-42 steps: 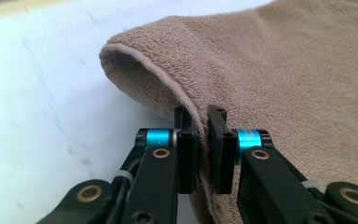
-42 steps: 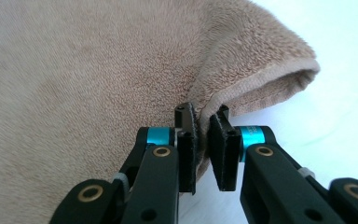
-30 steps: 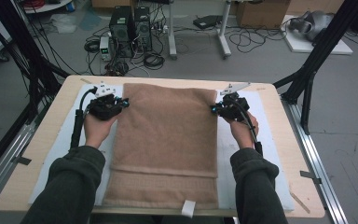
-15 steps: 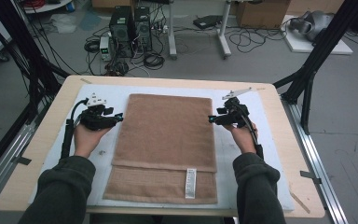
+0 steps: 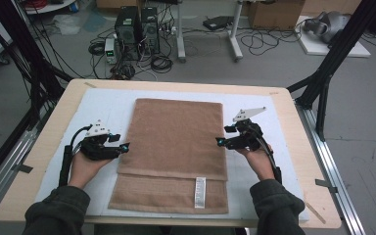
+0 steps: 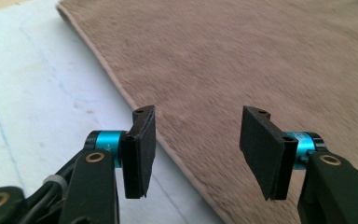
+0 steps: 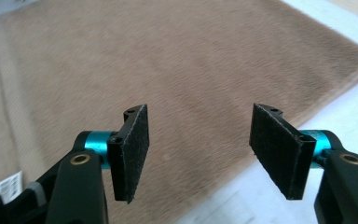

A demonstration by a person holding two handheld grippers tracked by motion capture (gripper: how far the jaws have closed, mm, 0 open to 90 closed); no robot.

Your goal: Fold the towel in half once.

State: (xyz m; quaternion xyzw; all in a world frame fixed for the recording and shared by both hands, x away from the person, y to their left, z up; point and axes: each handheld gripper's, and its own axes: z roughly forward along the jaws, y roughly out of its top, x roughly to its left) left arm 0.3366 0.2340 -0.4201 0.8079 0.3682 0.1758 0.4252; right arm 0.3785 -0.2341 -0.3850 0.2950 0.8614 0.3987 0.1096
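Your left gripper sits at the towel's left edge in the lower left of the high view, jaws apart after just opening, nothing between them; in the left gripper view the gap ahead is bare towel and white mat. Your right gripper mirrors it at the towel's right edge, jaws likewise just opened and holding nothing. The towel lies flat, so you can pass over it anywhere. The mat strips left, right and above the towel are bare. At the upper right, black frame legs close off the table corner; more black poles crowd the upper left.
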